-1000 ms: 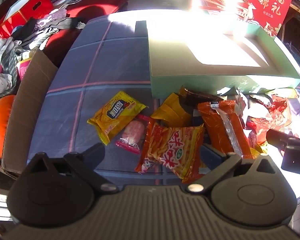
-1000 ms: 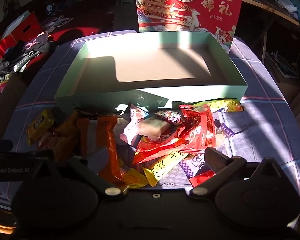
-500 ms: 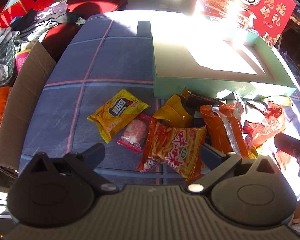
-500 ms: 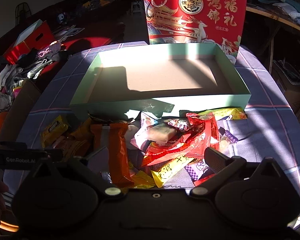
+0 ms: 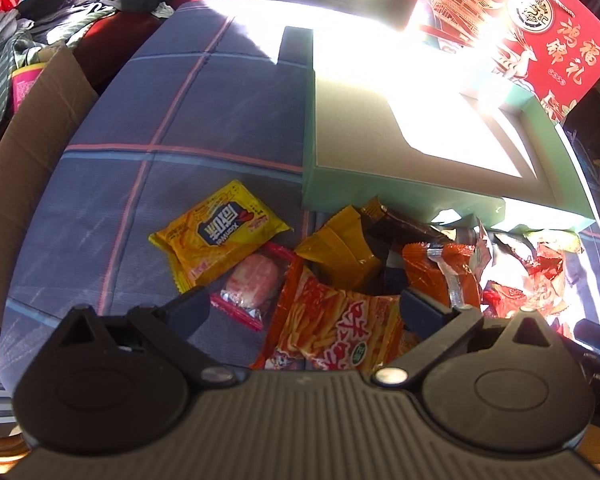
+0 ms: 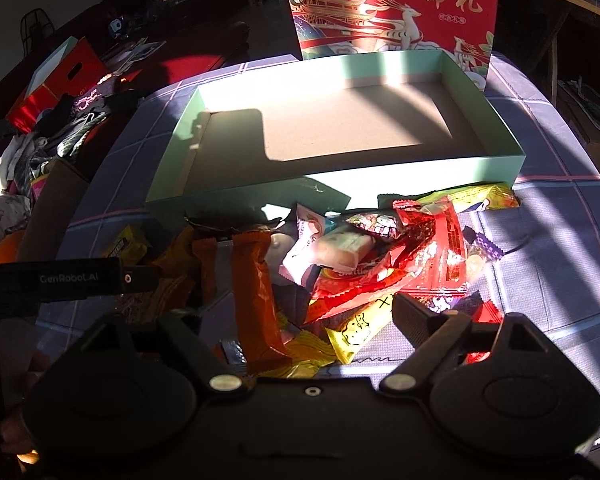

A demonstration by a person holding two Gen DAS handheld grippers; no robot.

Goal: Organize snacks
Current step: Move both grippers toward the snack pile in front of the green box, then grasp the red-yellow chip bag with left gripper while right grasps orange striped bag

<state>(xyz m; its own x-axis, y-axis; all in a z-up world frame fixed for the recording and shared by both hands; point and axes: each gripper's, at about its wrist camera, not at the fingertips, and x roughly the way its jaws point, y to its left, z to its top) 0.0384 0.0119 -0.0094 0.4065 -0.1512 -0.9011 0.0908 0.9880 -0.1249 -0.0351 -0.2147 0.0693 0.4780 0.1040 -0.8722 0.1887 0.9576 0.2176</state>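
Observation:
A heap of snack packets lies on the checked tablecloth before an empty mint-green box point(image 5: 400, 192) point(image 6: 172, 184). My left gripper point(image 5: 304, 308) is open, low over an orange-red packet of fry sticks point(image 5: 336, 328), with a pink-edged cake packet point(image 5: 252, 280) and a yellow packet point(image 5: 220, 236) just left of it. My right gripper point(image 6: 296, 324) is open above an orange bar packet point(image 6: 256, 292), a yellow packet point(image 6: 360, 328) and red wrappers point(image 6: 432, 248). A white candy packet point(image 6: 344, 244) lies farther in. The left gripper shows at the left of the right wrist view point(image 6: 68, 278).
A red gift bag point(image 6: 392, 4) stands behind the box. A cardboard box flap point(image 5: 24, 152) sits at the table's left edge, with clothes point(image 5: 60, 8) and a red box point(image 6: 56, 84) on a seat beyond. Bare tablecloth point(image 5: 180, 100) lies left of the green box.
Both grippers have moved forward and lower toward the snack heap. The packets look larger in both views. Nothing has been taken hold of.

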